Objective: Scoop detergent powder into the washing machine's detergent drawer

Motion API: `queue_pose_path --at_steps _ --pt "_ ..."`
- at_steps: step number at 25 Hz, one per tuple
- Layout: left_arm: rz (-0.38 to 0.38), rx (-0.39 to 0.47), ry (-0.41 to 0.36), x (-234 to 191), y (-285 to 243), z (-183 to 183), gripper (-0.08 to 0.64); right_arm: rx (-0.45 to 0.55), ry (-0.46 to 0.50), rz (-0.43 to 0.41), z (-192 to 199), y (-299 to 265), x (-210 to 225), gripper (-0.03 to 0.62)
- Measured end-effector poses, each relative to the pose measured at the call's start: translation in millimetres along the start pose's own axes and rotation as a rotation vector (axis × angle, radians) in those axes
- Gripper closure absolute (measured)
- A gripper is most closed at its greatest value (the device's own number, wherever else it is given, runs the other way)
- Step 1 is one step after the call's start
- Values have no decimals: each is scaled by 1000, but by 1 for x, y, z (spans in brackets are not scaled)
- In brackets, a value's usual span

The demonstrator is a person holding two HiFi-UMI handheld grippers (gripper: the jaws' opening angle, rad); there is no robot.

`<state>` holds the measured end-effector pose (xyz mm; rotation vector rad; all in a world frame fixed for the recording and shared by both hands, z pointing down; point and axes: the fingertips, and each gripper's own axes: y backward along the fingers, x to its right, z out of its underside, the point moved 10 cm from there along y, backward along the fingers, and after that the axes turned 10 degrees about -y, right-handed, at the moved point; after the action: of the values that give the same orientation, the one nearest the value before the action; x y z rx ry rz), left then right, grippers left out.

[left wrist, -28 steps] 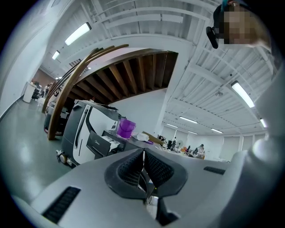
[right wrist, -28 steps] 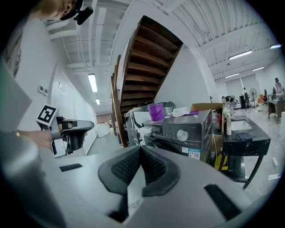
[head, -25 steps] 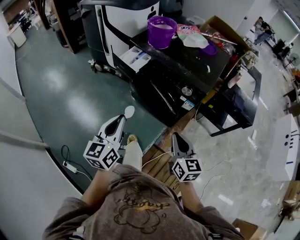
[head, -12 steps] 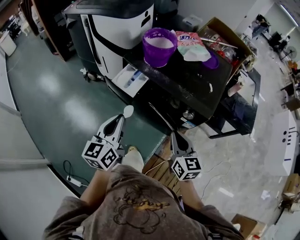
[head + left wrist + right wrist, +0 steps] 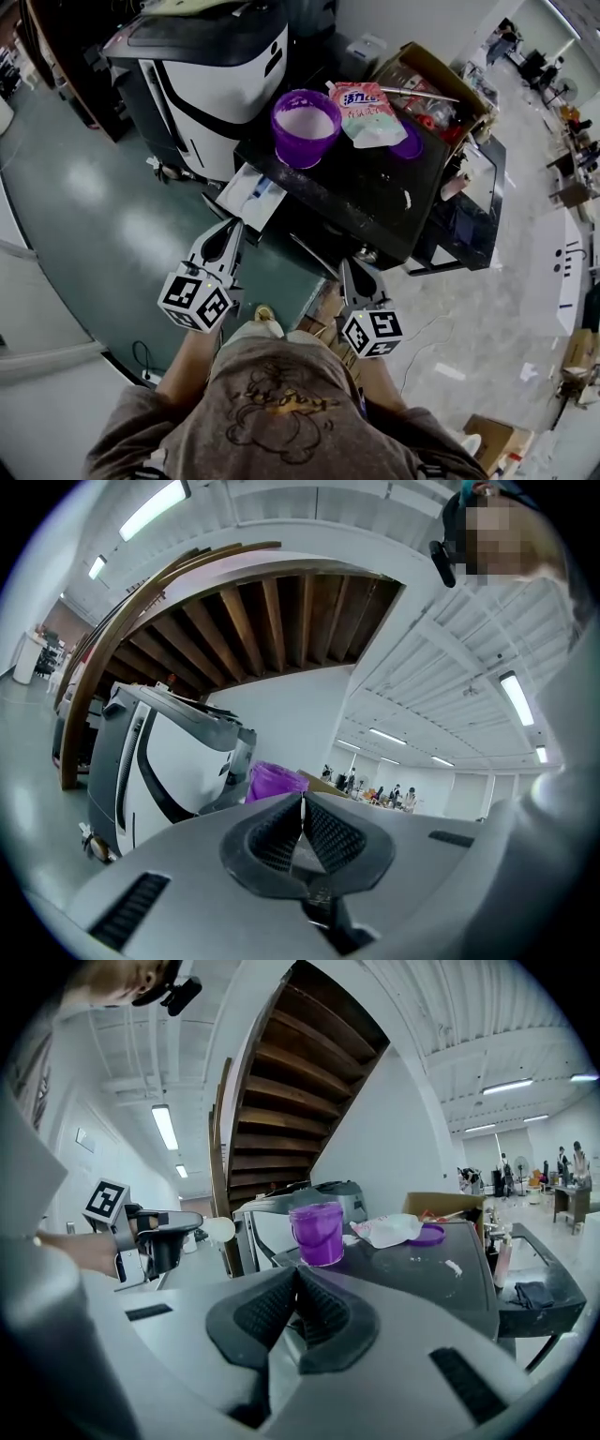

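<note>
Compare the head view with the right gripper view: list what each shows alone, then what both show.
Head view only: the open detergent drawer seen from above, the right gripper from outside with its marker cube, and the person's shirt. Right gripper view only: the staircase from its wooden underside, that gripper's tongs shut and empty, and the white spoon plain at the left gripper's tip. Both: the purple bucket, detergent bag, purple lid, black table and washing machine.
</note>
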<state>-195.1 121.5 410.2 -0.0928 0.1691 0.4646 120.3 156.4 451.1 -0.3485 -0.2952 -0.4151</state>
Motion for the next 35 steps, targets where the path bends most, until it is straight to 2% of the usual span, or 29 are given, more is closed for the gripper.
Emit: queue_pose_path --at_steps 11,17,22,26,35 --pt "44 16 -2 -4 -33 -18 536 12 -3 14 -19 -21 9 589" --pt "48 49 -29 -6 -61 -35 536 36 2 -2 -41 -46 26 589" --pt "36 56 -44 -10 -91 -46 536 43 9 -29 -63 -75 43 589" --pt "23 63 -26 -15 -118 -50 537 44 11 -52 -76 -98 60 589" --pt "-6 53 -61 -21 -175 -57 537 48 13 -105 -108 -149 97 589"
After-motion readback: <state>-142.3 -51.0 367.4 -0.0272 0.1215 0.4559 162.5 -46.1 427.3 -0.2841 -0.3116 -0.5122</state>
